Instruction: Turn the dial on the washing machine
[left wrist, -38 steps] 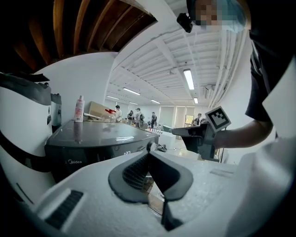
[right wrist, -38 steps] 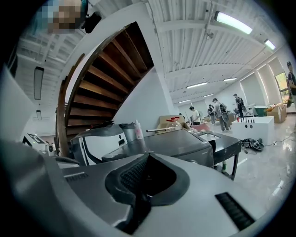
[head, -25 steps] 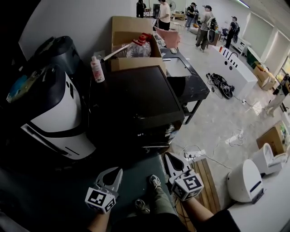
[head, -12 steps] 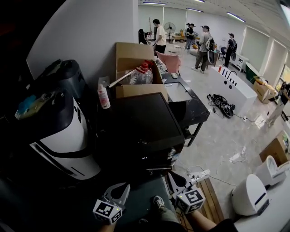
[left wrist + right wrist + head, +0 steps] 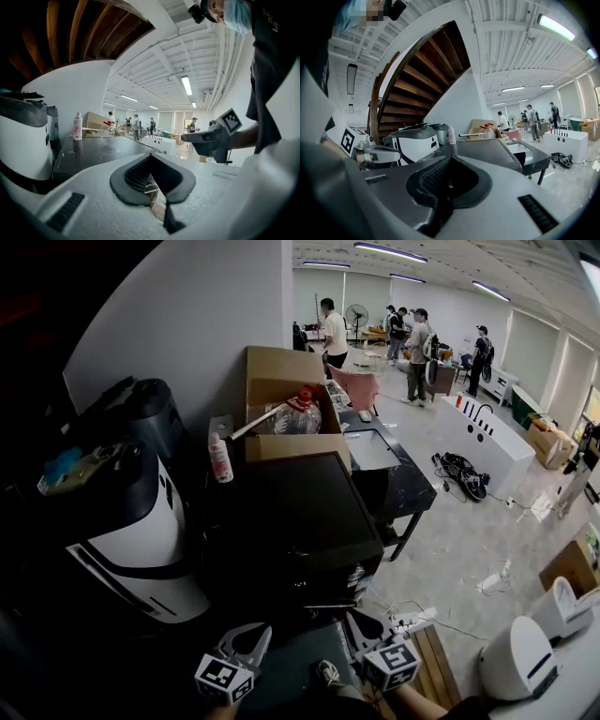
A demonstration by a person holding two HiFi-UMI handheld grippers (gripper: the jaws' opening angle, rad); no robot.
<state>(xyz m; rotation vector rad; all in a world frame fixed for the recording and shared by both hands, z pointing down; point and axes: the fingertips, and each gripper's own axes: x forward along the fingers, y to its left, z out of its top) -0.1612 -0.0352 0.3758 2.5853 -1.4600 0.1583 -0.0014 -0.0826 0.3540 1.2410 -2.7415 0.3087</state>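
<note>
The left gripper (image 5: pixel 255 638) and right gripper (image 5: pixel 358 624), both closed and empty, hover side by side at six o'clock. The dark washing machine (image 5: pixel 291 512) stands near them toward twelve o'clock.

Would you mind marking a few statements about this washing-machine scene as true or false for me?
1. The left gripper and the right gripper both have their jaws closed on nothing. True.
2. The right gripper is touching the washing machine. False: it is held short of the machine's front, apart from it.
3. A white bottle stands beside the cardboard box. True.
4. The cardboard box is shut. False: it is open, with a clear jug in it.
5. Nobody else is in the room. False: several people stand at the far end.
</note>
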